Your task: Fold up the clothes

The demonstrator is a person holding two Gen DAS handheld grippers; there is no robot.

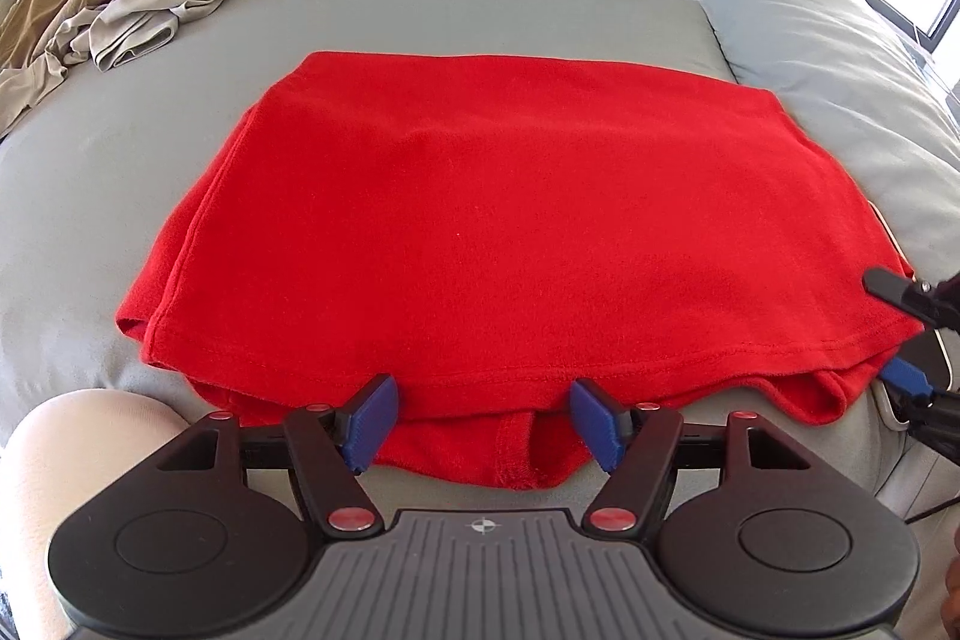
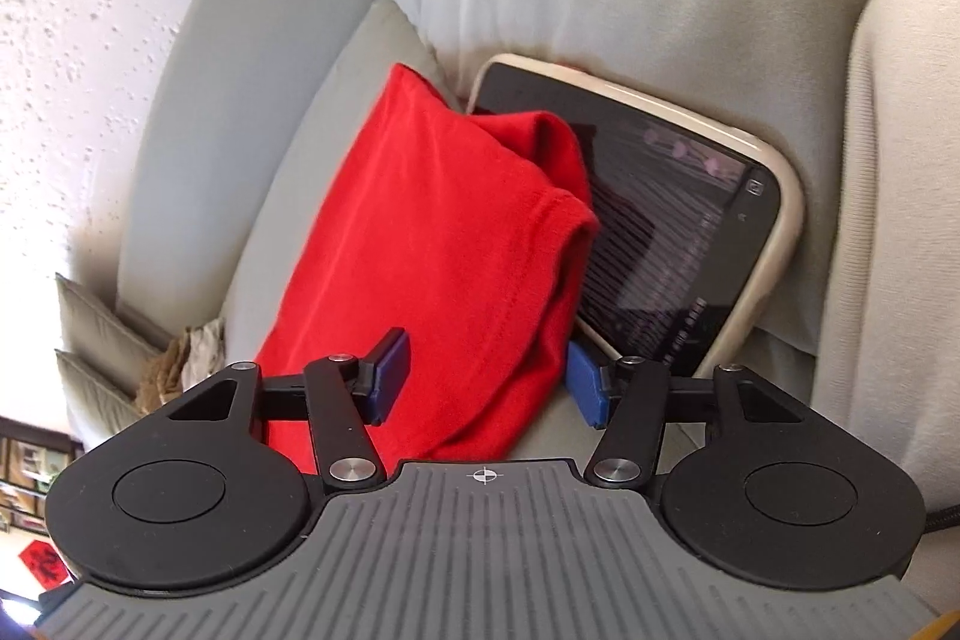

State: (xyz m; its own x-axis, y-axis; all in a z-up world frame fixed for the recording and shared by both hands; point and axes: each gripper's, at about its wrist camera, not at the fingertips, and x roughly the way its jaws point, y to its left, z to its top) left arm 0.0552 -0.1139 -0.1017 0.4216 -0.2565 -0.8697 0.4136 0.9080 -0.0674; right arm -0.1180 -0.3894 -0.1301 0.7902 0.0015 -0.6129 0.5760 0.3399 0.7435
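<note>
red folded shirt (image 1: 480,232) flat on grey sofa (image 1: 180,112). left tongs (image 1: 483,421) parted, gripping nothing. right tongs (image 2: 489,382) parted astride shirt's corner, unpinched, beside tablet (image 2: 690,220).

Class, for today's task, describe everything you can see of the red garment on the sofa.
The red garment is a bright red knit, probably a T-shirt, folded into a rough rectangle of several layers. A stitched hem runs along its near edge, with lower layers peeking out beneath. It lies flat on the grey sofa cushion. Its right corner lies partly over a cream-cased phone. The left gripper and right gripper both stand open at its near edge, not pinching it.
</note>
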